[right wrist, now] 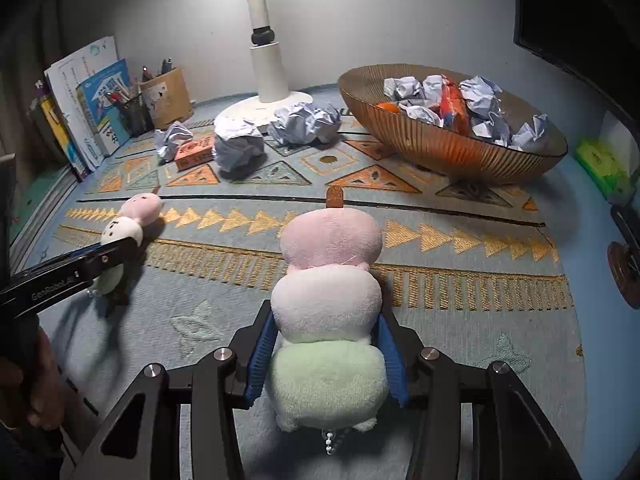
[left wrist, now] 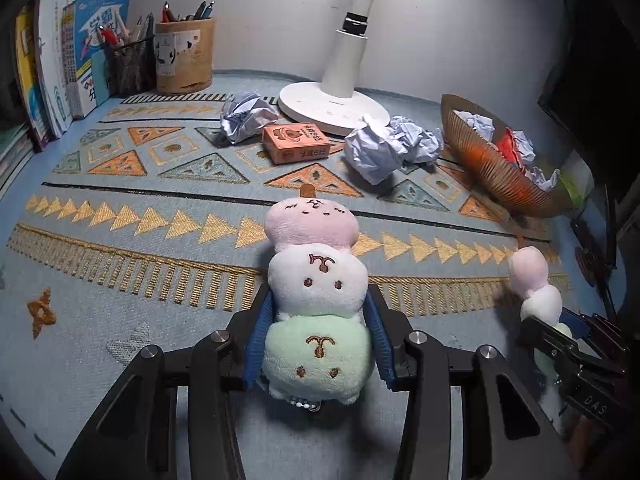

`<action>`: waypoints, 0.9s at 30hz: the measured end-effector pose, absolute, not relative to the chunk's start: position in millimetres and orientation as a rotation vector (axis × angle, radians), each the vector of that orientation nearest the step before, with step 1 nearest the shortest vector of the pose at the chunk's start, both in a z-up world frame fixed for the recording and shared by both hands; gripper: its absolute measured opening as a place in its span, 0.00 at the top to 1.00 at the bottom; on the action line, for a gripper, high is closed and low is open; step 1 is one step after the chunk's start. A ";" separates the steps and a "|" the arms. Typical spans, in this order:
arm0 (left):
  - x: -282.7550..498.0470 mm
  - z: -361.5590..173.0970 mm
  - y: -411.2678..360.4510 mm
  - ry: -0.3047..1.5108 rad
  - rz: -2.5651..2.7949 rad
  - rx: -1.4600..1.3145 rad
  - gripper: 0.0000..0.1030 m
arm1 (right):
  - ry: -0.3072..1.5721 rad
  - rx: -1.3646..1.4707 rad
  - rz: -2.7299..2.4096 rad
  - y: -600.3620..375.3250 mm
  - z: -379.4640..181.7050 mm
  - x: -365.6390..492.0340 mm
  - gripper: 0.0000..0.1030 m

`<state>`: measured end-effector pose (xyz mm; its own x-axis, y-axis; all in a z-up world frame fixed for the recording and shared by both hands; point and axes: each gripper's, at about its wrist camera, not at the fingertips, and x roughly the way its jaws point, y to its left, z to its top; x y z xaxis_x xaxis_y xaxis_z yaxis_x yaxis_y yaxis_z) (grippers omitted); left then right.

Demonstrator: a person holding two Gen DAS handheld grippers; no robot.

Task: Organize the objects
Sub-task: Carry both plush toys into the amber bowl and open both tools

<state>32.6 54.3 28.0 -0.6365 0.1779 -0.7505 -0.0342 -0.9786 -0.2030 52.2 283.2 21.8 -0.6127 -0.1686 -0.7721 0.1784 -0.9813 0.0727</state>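
Observation:
Two plush dango toys, each pink, white and green on a stick. My left gripper [left wrist: 318, 320] is shut on one plush [left wrist: 316, 280], face side up, held just above the patterned mat; it also shows in the right wrist view [right wrist: 124, 224]. My right gripper [right wrist: 326, 338] is shut on the other plush [right wrist: 328, 288], back side up; it shows at the right of the left wrist view [left wrist: 534, 280]. Crumpled paper balls [left wrist: 384, 144] and an orange box [left wrist: 296, 142] lie near the lamp base.
A ribbed brown bowl [right wrist: 440, 144] holds crumpled paper and orange items at the right. A white lamp [right wrist: 266, 80] stands at the back. Pen holders [left wrist: 184, 56] and books [left wrist: 80, 60] stand at the back left. A green pack [right wrist: 600, 164] lies far right.

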 end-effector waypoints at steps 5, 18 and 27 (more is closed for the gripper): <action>22.4 82.1 72.0 -0.201 2.792 -1.118 0.60 | 0.000 1.129 -2.672 285.5 69.2 62.2 0.54; -85.3 160.1 185.6 -0.135 2.648 -0.797 0.60 | -0.333 0.861 -3.057 406.3 185.7 -21.9 0.54; -149.9 116.9 247.0 -0.135 2.526 -0.899 0.58 | -0.456 1.010 -3.088 448.0 148.7 -92.8 0.53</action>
<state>-149.9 247.0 116.9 -0.6849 0.4471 -0.5754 -0.3830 -0.8927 -0.2377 -92.8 448.0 148.7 -0.8015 0.0453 -0.5963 -0.2158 -0.9518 0.2179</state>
